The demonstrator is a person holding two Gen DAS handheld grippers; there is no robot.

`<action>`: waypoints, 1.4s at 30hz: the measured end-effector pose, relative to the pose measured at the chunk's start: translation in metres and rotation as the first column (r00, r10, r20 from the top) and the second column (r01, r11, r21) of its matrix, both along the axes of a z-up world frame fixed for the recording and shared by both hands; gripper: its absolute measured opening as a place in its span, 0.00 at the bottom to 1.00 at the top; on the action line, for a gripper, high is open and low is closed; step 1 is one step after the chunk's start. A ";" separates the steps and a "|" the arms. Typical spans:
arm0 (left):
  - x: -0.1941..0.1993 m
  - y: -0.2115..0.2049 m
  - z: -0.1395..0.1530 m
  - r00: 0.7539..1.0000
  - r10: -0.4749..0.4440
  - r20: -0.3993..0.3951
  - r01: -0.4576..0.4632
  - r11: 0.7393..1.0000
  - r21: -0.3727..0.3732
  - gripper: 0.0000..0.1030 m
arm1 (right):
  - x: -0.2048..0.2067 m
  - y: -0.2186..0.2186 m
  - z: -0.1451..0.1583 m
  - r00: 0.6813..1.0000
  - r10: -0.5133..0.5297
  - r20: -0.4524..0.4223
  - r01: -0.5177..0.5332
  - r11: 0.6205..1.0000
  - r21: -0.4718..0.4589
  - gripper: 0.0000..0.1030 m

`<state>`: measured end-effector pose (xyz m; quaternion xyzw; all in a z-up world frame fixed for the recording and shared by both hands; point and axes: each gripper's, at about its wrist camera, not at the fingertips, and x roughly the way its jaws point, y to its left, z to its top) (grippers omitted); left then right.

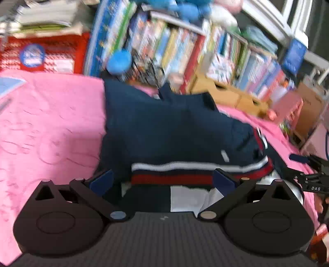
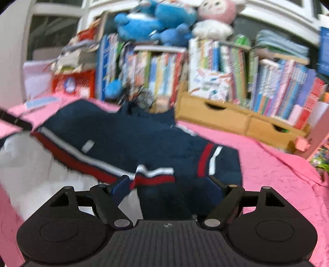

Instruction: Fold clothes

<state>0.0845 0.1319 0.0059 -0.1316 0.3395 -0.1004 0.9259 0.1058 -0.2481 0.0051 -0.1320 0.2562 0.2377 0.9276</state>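
A navy sweater [image 1: 164, 131] with red and white stripes lies folded on the pink bedspread [image 1: 47, 123]. My left gripper [image 1: 163, 180] is open, its blue-padded fingers spread on either side of the striped edge, close over the sweater. In the right wrist view the sweater [image 2: 148, 141] lies across the middle, a striped sleeve cuff at the right. My right gripper [image 2: 168, 184] is open, fingers wide apart over the near striped edge. The right gripper also shows at the right edge of the left wrist view [image 1: 308, 176]. Both views are blurred.
A bookshelf [image 2: 226, 71] packed with books runs along the bed's far side, with plush toys [image 2: 164, 18] on top and wooden drawers [image 2: 242, 121] below. A red box [image 1: 47, 55] stands at the far left. Pink bedspread [image 2: 277, 170] lies bare to the right.
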 end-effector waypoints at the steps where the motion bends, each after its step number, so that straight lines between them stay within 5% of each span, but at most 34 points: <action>1: 0.002 -0.002 -0.004 1.000 -0.013 -0.011 0.013 1.000 0.016 1.00 | 0.001 0.001 -0.004 1.000 0.023 -0.012 -0.024 1.000 -0.020 0.78; 5: 0.008 -0.011 -0.018 0.998 -0.055 -0.038 0.058 0.995 0.082 1.00 | 0.009 0.014 -0.018 0.996 0.084 -0.040 -0.087 0.992 -0.092 0.77; 8: 0.008 -0.016 -0.018 0.996 -0.071 -0.046 0.076 0.990 0.119 1.00 | 0.020 0.014 -0.021 0.993 0.106 -0.055 -0.109 0.993 -0.041 0.77; 13: 0.003 0.002 -0.004 0.989 -0.148 0.019 0.147 0.989 0.026 1.00 | 0.037 -0.003 -0.019 0.980 0.160 -0.115 -0.142 0.979 0.149 0.78; 15: 0.009 0.004 -0.008 0.980 -0.197 0.000 0.197 0.980 -0.018 1.00 | 0.039 -0.001 -0.025 0.984 0.121 -0.129 -0.109 0.990 0.091 0.78; 17: 0.016 -0.003 -0.017 0.983 -0.181 -0.038 0.182 0.983 0.033 1.00 | 0.040 -0.001 -0.032 0.985 0.086 -0.148 -0.075 0.994 0.076 0.77; 21: 0.012 -0.030 -0.020 0.994 -0.091 -0.065 0.101 0.982 0.160 0.98 | 0.025 0.002 -0.032 0.990 0.019 -0.143 -0.002 0.993 0.120 0.39; 22: 0.008 -0.037 -0.019 0.995 -0.066 -0.069 0.078 0.981 0.179 0.86 | 0.015 0.007 -0.030 0.994 0.005 -0.111 0.006 0.996 0.092 0.34; 24: -0.007 -0.037 -0.010 0.998 -0.047 -0.042 0.053 0.987 0.153 0.66 | -0.005 0.012 -0.021 0.998 -0.004 -0.055 0.007 0.997 0.071 0.17; 25: -0.014 -0.036 -0.005 0.999 -0.037 -0.028 0.041 0.989 0.140 0.53 | -0.015 0.013 -0.016 1.000 -0.006 -0.030 0.008 0.997 0.071 0.16; 28: -0.038 -0.035 0.016 0.999 -0.018 0.039 0.014 0.995 0.097 0.39 | -0.040 0.010 0.006 0.999 -0.016 0.047 0.012 0.995 0.099 0.14; 32: -0.049 -0.036 0.060 0.981 -0.006 0.194 -0.010 0.997 0.080 0.37 | -0.052 0.001 0.052 0.985 -0.028 0.171 -0.004 0.983 0.185 0.13; 36: -0.032 -0.052 0.105 0.924 0.009 0.382 -0.077 0.983 0.164 0.41 | -0.018 0.001 0.092 0.962 -0.055 0.267 -0.002 0.978 0.209 0.14; 39: 0.010 -0.061 0.118 0.886 0.013 0.464 -0.157 0.949 0.275 0.49 | 0.023 0.006 0.111 0.949 -0.092 0.301 0.023 0.974 0.225 0.15; 42: 0.068 -0.074 0.102 0.886 0.026 0.463 -0.235 0.886 0.399 0.55 | 0.091 0.018 0.097 0.966 -0.137 0.219 0.078 0.963 0.258 0.17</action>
